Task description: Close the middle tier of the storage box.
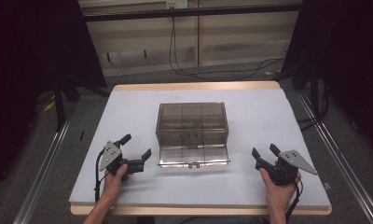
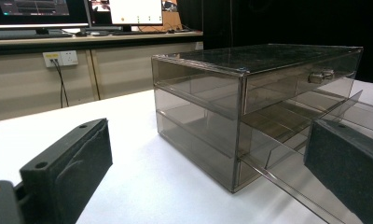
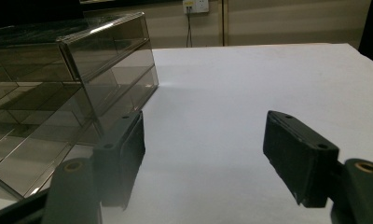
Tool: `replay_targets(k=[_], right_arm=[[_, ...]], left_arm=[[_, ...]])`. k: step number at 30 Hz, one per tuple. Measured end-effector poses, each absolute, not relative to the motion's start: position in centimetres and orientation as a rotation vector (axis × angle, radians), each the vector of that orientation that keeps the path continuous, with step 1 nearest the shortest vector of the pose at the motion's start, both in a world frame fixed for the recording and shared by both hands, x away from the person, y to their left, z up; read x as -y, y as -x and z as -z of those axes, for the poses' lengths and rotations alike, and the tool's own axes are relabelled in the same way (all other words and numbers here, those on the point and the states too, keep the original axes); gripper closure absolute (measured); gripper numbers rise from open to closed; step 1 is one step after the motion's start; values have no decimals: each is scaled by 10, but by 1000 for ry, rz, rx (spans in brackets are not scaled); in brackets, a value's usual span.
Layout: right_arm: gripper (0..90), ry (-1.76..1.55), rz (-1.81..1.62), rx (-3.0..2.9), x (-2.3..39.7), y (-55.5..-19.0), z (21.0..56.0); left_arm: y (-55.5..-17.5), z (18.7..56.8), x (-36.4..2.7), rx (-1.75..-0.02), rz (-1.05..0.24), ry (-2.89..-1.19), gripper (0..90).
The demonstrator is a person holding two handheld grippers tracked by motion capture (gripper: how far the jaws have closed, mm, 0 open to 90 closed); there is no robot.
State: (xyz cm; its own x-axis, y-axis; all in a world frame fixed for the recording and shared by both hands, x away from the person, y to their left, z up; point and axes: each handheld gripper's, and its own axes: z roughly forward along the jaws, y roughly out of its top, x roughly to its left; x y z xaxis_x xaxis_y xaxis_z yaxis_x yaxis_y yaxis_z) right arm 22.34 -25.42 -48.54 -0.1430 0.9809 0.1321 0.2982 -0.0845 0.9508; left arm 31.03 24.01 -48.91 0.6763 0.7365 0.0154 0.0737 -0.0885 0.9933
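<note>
Currently you're holding both tongs low over the desk [image 1: 128,107], one on each side of the smoky clear drawer box [image 1: 192,126]. Left tongs [image 1: 138,147] are standing apart with nothing between them, pointing toward the box's left front corner, near it but not touching. Right tongs [image 1: 265,152] are also standing apart and empty, sitting well off the box's right side. Box is sitting mid-desk, its bottom drawer [image 1: 194,157] sticking out toward you, the upper drawer with its small knob [image 2: 321,75] sitting flush.
</note>
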Motion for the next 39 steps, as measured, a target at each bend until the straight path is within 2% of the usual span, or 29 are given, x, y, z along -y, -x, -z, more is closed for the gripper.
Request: replay_targets(k=[3,30,34,39], right_arm=[[315,-1425,-1269,-1504,255,-223,485],[851,-1268,-1477,-1756,225,-211,480],[894,-1247,-1490,-1778,220,-209,478],[900,-1221,-1514,-1814,214,-207,476]], left_arm=[[-310,489,-240,-686,-631,-1581,9],[-310,489,-241,-680,-631,-1590,9],[-310,489,-240,-687,-629,-1581,9],[-310,489,-240,-685,-631,-1584,9]])
